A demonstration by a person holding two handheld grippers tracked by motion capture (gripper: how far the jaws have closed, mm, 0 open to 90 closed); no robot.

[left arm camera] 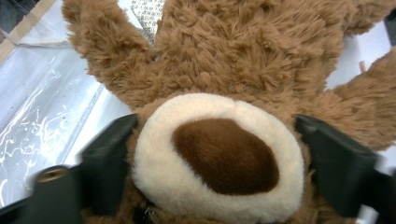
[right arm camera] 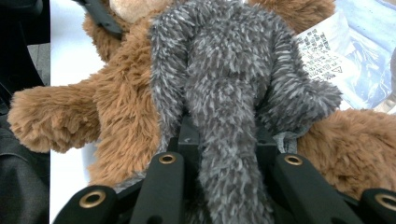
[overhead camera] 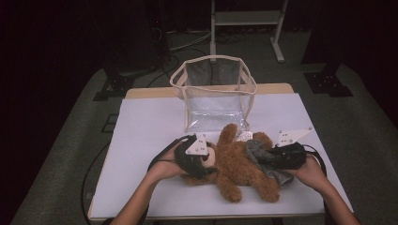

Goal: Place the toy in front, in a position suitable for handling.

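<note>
A brown teddy bear (overhead camera: 239, 164) lies on its back on the white table (overhead camera: 145, 126), head to the left. My left gripper (overhead camera: 206, 161) is at its head. In the left gripper view the two black jaws stand on either side of the cream muzzle (left arm camera: 219, 154) without squeezing it. A grey furry scarf (overhead camera: 256, 149) lies across the bear's right end. My right gripper (overhead camera: 263, 157) is shut on a strip of that scarf (right arm camera: 224, 60), which runs down between its jaws over the brown fur (right arm camera: 126, 107).
A clear plastic bag (overhead camera: 216, 93) with cream trim stands upright just behind the bear, mouth up. A printed paper tag (right arm camera: 322, 56) lies between bear and bag. A metal stand's legs (overhead camera: 246, 28) are on the floor beyond the table.
</note>
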